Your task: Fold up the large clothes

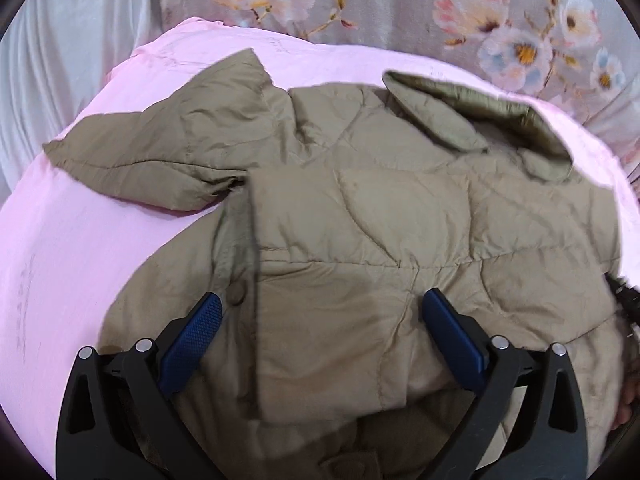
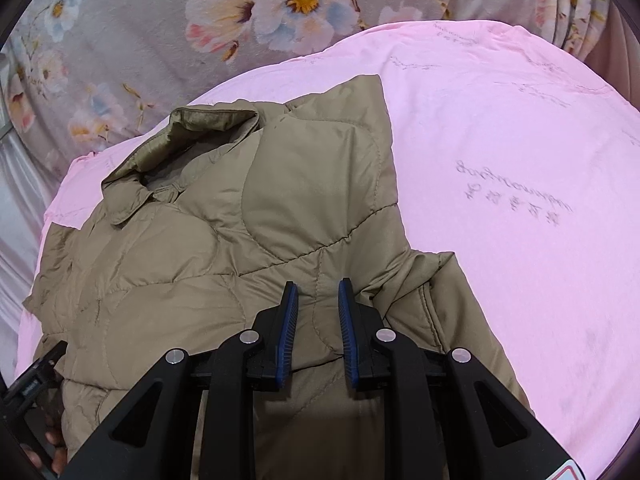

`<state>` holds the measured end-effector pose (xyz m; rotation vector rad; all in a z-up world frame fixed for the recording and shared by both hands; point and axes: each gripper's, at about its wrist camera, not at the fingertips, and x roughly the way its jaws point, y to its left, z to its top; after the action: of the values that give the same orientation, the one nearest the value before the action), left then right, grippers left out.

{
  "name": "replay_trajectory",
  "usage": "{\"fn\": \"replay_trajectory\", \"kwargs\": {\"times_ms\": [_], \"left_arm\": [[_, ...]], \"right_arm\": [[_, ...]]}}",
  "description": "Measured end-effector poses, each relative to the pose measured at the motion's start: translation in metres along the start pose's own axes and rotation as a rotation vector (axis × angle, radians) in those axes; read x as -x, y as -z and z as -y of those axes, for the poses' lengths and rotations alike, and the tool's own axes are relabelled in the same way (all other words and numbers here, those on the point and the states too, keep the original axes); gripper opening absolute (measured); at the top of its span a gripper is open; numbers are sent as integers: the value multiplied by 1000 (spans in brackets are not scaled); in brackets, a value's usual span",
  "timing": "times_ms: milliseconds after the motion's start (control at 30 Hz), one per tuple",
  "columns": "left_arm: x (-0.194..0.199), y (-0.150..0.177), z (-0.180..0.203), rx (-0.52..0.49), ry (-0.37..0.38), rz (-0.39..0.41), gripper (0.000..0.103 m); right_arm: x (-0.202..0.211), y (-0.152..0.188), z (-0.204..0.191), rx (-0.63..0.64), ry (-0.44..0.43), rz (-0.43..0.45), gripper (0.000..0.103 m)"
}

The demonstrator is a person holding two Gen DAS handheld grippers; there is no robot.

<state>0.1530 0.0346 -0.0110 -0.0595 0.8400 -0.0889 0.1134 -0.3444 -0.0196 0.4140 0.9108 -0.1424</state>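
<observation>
Your khaki quilted jacket (image 1: 360, 216) lies on the pink sheet (image 1: 80, 248), one sleeve (image 1: 152, 148) spread out, w/ floral bedding (image 1: 500, 20) beyond. Left gripper (image 1: 322, 308) fingers wide apart over it, holding nothing. Right gripper (image 2: 318, 292) fingers nearly closed, pinching a jacket fold.

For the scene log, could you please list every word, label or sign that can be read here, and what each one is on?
Pink sheet: faint grey print, a script line above a row of characters, seen upside down; too blurred to read.
Pink sheet: further faint grey marks near its far edge; unreadable.
Right gripper: corner of a red-bordered sticker, cut off; no text shows.
Jacket: no label or text visible.
</observation>
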Motion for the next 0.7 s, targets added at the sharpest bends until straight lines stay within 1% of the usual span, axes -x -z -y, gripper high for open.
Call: {"fn": "replay_trajectory", "kwargs": {"times_ms": [33,67,100,167,233,267,300,333,400,433,500,533,567,600,633,667,700], "left_arm": [[8,-4,-9,23,15,3,98],[15,-9,-18,46,26,14,97],[27,-19,-33,76,37,41,98],[39,-36,-58,110,14,82,98],[45,-60,-98,165,-26,110,98],[42,-72,-124,206,-50,111,98],[38,-79,-142,236,-70,106,98],[30,-89,-171,288,-105,89,98],[12,-100,-221,383,-149,56,98],[-1,-104,-252,448,-179,31,98],[-19,-106,-293,529,-212,-4,97],[-30,-104,-315,585,-207,-28,97],[-38,-102,-329,626,-176,-45,95],[-45,-100,-341,670,-153,-60,91],[-53,-97,-350,723,-119,-63,90],[-55,-96,-353,742,-111,-56,90],[-54,-98,-354,742,-120,-37,86]], "right_arm": [[1,-1,-1,1,6,3,18],[2,-3,-3,6,21,7,21],[7,-5,-8,23,49,15,25],[19,-5,-18,61,70,44,27],[34,-4,-28,80,49,69,30],[40,-3,-33,79,35,72,34],[43,-1,-36,79,22,67,36],[46,2,-39,81,11,61,37],[49,6,-47,93,-9,47,38],[52,10,-51,101,-14,43,39],[55,15,-58,109,-22,41,45],[56,17,-61,115,-23,39,46],[57,19,-63,119,-22,35,47],[57,21,-67,124,-22,30,48],[57,23,-69,129,-20,26,48],[57,24,-70,135,-17,23,49],[57,26,-72,143,-7,22,50]]}}
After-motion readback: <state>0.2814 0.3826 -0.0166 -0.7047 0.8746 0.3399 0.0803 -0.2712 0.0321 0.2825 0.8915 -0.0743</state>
